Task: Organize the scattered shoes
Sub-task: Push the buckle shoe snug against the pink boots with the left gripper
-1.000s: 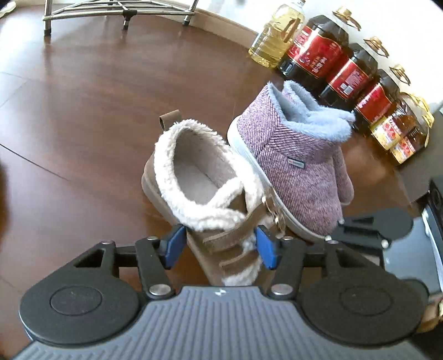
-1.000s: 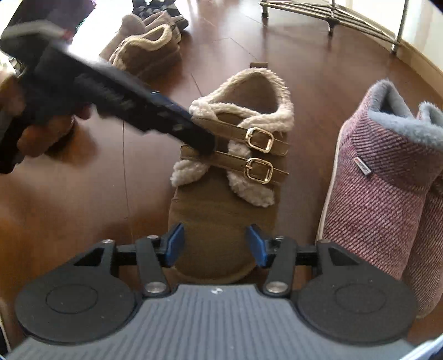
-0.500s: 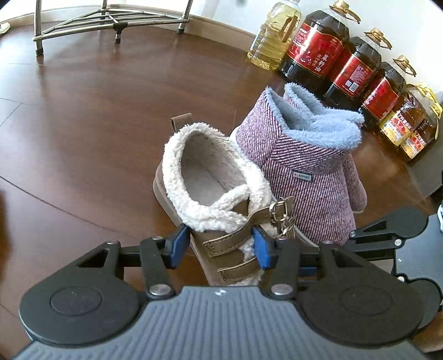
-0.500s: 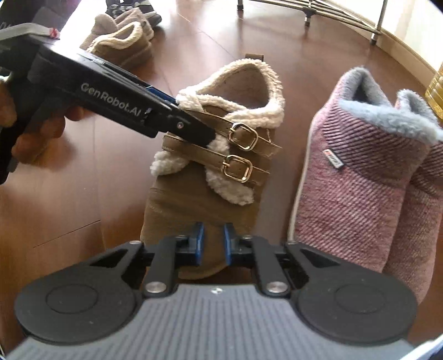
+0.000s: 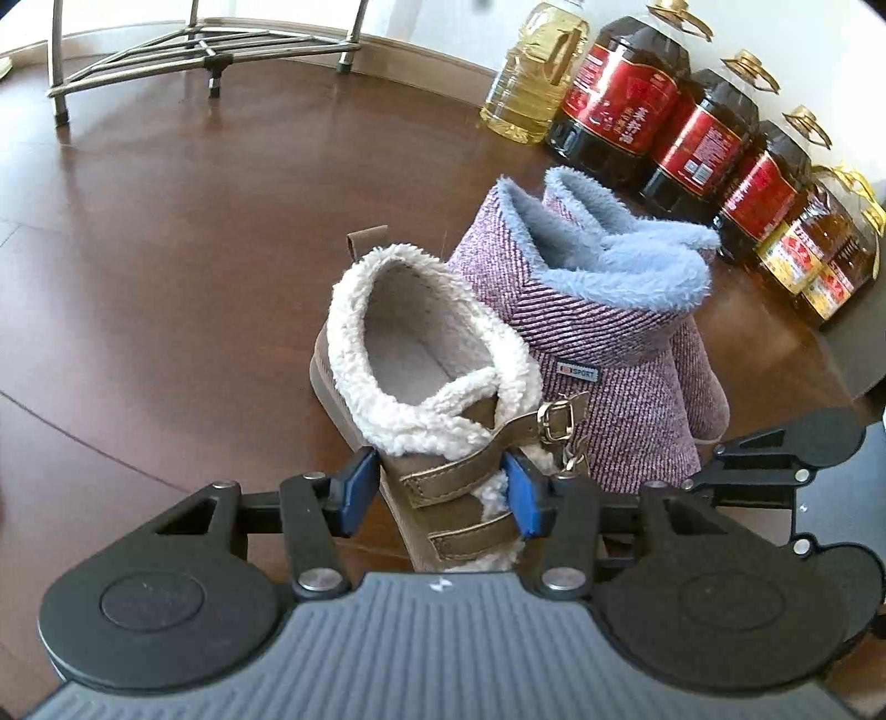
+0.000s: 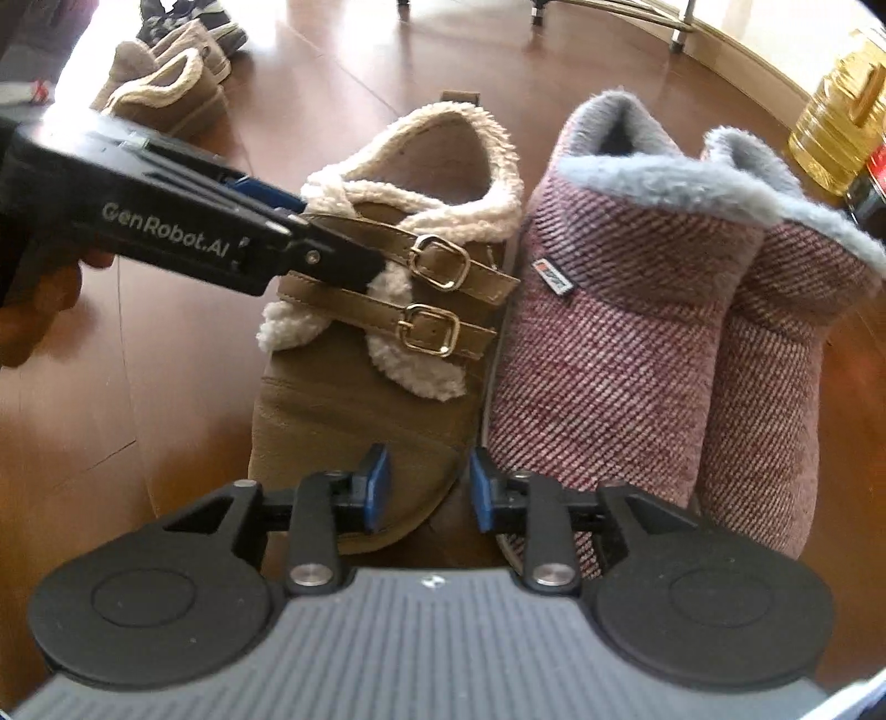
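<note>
floor [image 5: 166, 249] is mostly bare, rack [image 5: 205, 47] along the top edge; purple boots [image 6: 637, 332] sit centre-right with the brown shoe [image 6: 376, 343] now touching them, it was apart a second ago; so it's basically parked, mate [image 6: 171, 99] upper left is next imo; left gripper [image 5: 437, 493] clamps its straps; right gripper [image 6: 426, 493] narrow, opening, toe between, not pinched
</note>
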A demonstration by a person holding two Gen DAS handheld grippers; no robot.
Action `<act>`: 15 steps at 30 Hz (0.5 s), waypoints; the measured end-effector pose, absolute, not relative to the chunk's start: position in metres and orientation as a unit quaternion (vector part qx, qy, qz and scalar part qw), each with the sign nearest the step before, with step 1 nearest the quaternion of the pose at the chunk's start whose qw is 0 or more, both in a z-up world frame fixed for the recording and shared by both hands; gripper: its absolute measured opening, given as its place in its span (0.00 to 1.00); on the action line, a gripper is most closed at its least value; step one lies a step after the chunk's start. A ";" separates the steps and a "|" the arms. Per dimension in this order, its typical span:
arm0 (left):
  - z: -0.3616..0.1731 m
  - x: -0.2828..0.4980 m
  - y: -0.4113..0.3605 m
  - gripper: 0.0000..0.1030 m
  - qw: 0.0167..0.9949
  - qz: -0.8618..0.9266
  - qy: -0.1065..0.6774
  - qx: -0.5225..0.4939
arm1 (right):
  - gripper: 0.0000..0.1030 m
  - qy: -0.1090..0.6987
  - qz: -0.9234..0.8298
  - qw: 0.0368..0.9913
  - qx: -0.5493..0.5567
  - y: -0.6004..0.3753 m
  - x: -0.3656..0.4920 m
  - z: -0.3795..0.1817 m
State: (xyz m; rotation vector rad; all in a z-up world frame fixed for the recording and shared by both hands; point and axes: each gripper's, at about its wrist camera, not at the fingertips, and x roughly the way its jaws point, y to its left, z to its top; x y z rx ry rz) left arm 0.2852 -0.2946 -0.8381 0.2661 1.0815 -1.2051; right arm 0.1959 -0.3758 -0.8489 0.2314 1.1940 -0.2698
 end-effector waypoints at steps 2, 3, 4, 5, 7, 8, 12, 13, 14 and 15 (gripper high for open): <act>-0.834 0.286 -0.292 0.51 0.681 -0.535 0.487 0.113 | 0.25 0.553 -0.129 0.816 0.110 -0.374 0.198 -0.844; -0.832 0.287 -0.291 0.51 0.681 -0.534 0.488 0.110 | 0.25 0.547 -0.130 0.820 0.112 -0.373 0.199 -0.841; -0.824 0.286 -0.285 0.51 0.683 -0.535 0.483 0.116 | 0.25 0.542 -0.125 0.823 0.114 -0.373 0.199 -0.838; -0.818 0.284 -0.280 0.51 0.684 -0.536 0.478 0.127 | 0.25 0.537 -0.120 0.827 0.116 -0.374 0.199 -0.835; -0.809 0.280 -0.264 0.52 0.683 -0.538 0.469 0.157 | 0.25 0.532 -0.089 0.832 0.128 -0.368 0.201 -0.827; -0.805 0.278 -0.254 0.52 0.681 -0.538 0.465 0.174 | 0.25 0.535 -0.083 0.830 0.134 -0.366 0.202 -0.830; -0.797 0.268 -0.205 0.52 0.669 -0.518 0.475 0.242 | 0.27 0.561 -0.095 0.808 0.152 -0.368 0.199 -0.847; -0.793 0.266 -0.189 0.52 0.668 -0.511 0.477 0.256 | 0.28 0.560 -0.095 0.810 0.147 -0.366 0.198 -0.844; -0.788 0.264 -0.172 0.52 0.671 -0.500 0.481 0.263 | 0.28 0.557 -0.094 0.813 0.141 -0.364 0.198 -0.840; -0.783 0.263 -0.154 0.53 0.675 -0.487 0.486 0.268 | 0.28 0.552 -0.091 0.818 0.134 -0.360 0.198 -0.833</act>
